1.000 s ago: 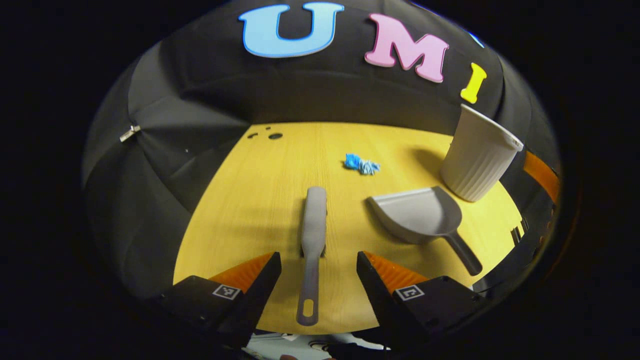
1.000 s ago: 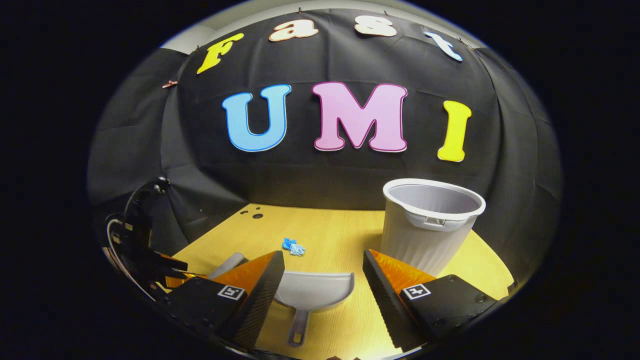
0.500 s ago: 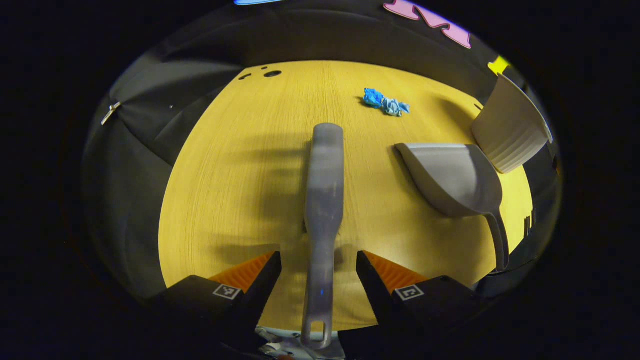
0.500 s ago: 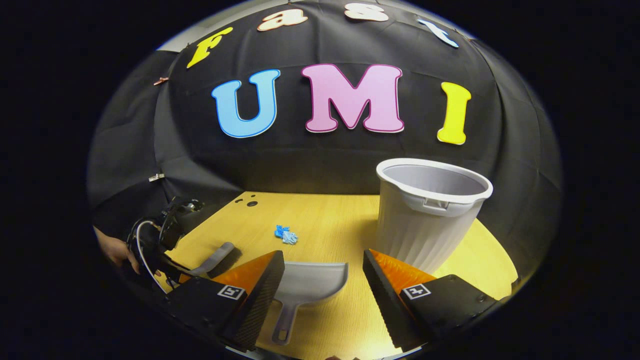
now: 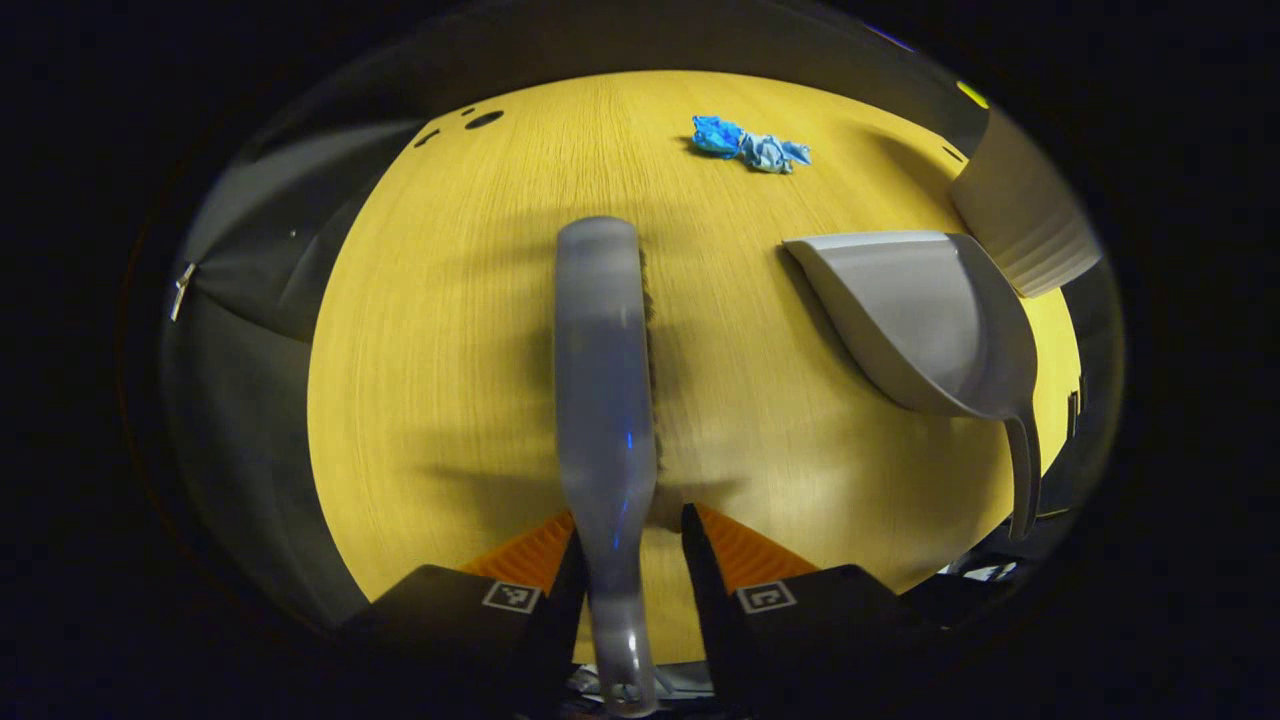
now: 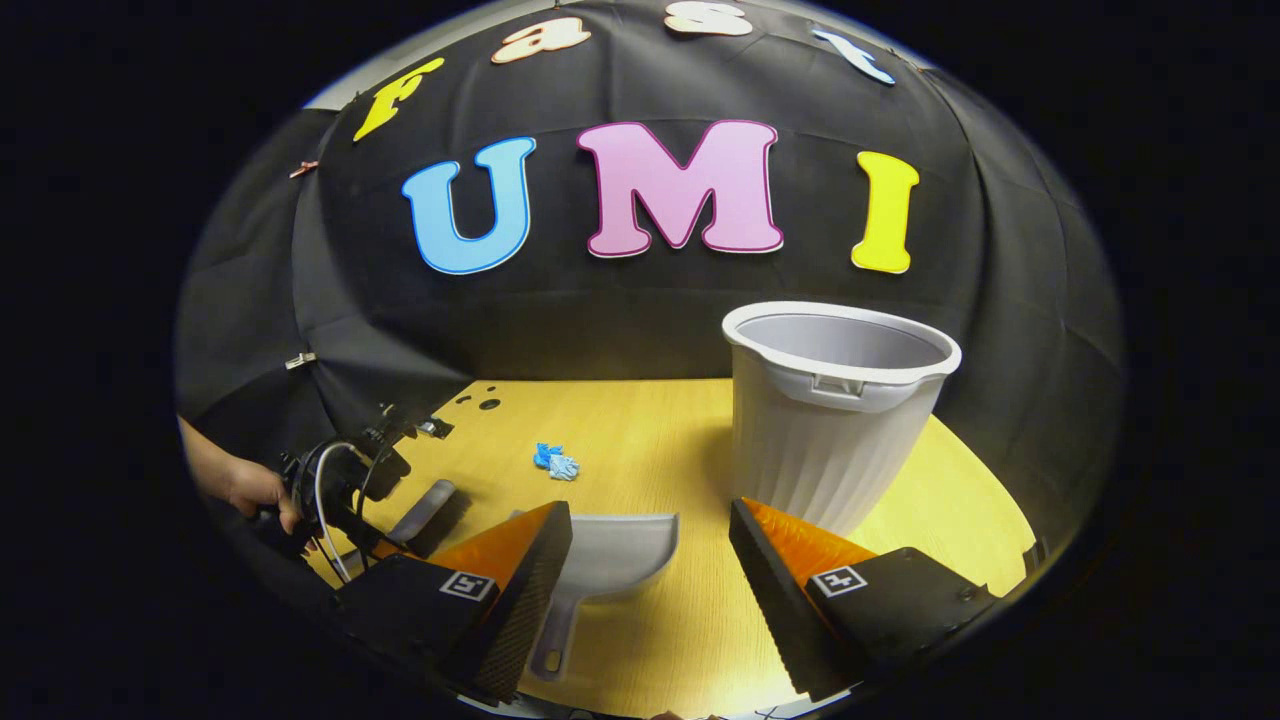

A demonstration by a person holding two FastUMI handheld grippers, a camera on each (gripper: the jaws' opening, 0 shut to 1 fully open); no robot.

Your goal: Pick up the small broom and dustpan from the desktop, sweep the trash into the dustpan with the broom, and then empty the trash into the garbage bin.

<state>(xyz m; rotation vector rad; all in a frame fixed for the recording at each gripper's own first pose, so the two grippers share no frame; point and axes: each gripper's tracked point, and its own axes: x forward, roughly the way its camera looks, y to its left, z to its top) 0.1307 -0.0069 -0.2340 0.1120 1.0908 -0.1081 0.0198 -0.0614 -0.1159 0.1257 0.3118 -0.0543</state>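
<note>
Since a moment ago my left tongs have dropped low and narrowed around the broom handle; whether both fingers press it yet, I cannot tell. It lies flat on the desk, likely light, stiff, slick plastic, best pinched mid-handle. My right tongs hang spread above the dustpan, near the bin.

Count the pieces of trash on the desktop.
1: a crumpled blue wad lying on the far part of the desktop, beyond the broom and dustpan. More may lie hidden behind the bin.
</note>
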